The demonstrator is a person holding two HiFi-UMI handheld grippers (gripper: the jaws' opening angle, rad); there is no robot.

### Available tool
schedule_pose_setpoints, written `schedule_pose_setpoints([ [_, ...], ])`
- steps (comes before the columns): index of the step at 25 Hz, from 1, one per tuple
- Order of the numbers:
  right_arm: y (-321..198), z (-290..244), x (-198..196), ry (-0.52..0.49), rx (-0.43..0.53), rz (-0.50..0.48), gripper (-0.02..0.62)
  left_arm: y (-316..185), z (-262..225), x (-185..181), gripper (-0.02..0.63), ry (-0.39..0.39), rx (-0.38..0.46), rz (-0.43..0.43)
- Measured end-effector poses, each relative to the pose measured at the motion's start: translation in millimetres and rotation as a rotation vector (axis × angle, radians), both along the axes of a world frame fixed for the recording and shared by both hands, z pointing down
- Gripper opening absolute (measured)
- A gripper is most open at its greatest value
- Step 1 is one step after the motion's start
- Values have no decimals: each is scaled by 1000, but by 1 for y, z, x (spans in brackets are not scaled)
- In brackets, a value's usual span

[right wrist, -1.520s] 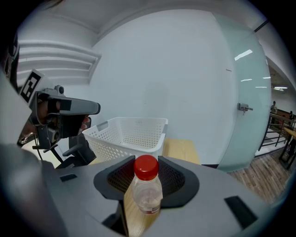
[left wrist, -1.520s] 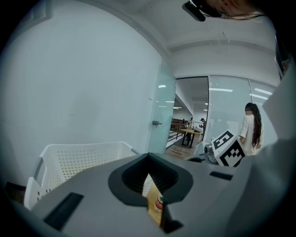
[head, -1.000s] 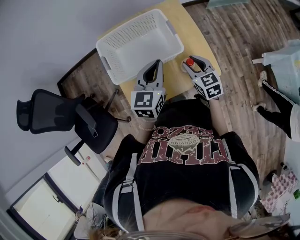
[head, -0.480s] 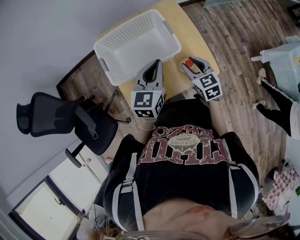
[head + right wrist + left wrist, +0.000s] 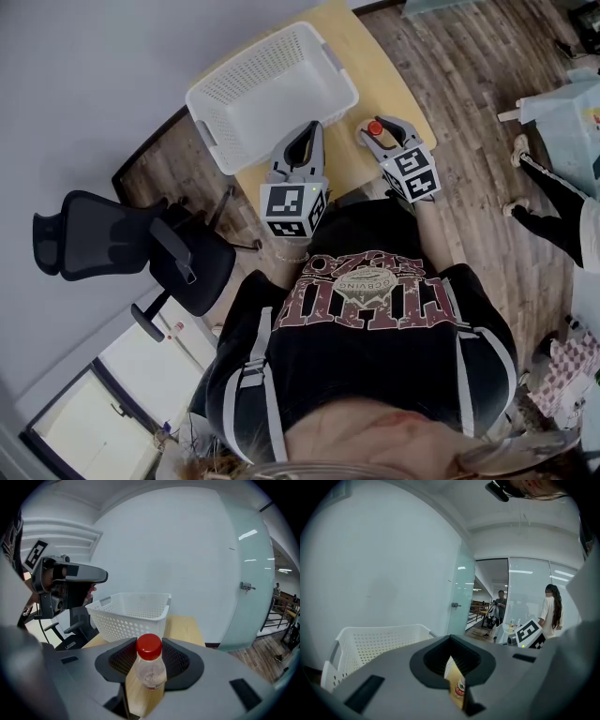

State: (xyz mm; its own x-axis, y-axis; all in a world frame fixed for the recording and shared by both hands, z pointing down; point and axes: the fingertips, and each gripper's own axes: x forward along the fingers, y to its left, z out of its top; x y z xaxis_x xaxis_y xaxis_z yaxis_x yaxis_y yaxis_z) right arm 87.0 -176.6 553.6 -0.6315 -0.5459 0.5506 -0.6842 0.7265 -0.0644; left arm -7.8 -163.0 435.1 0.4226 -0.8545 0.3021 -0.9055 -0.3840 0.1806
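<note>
Firmly, right gripper (image 5: 149, 651) clamps red-capped bottle (image 5: 150, 677); left gripper (image 5: 453, 662) pinches thin sachet (image 5: 457, 687).

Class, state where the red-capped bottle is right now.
In the right gripper view, the red-capped bottle sits between the fingers of the right gripper, above the wooden table, with the white basket beyond it, slightly left.

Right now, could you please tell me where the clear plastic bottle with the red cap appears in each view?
Head view: upper centre-right, the clear plastic bottle with the red cap between the right gripper's jaws.
Left gripper view: not in it; the left gripper clamps a tan packet.
Right gripper view: bottom centre, gripped between the jaws.
Shared landmark: the white perforated plastic basket.
</note>
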Motion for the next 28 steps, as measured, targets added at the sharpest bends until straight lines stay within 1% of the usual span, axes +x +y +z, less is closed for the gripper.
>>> schedule_pose_setpoints([
  [8,1,-2,6,8,5,23,156,-1,0,5,46,4,2,17],
  [15,-1,-18,6,-24,28,37,156,-2,-3,6,46,11,7,29],
  [22,-1,-44,-2,-45,80,40,156,2,-5,-1,46,18,17,28],
  [28,-4,-74,-7,-96,141,48,155,4,-9,-2,46,22,26,21],
])
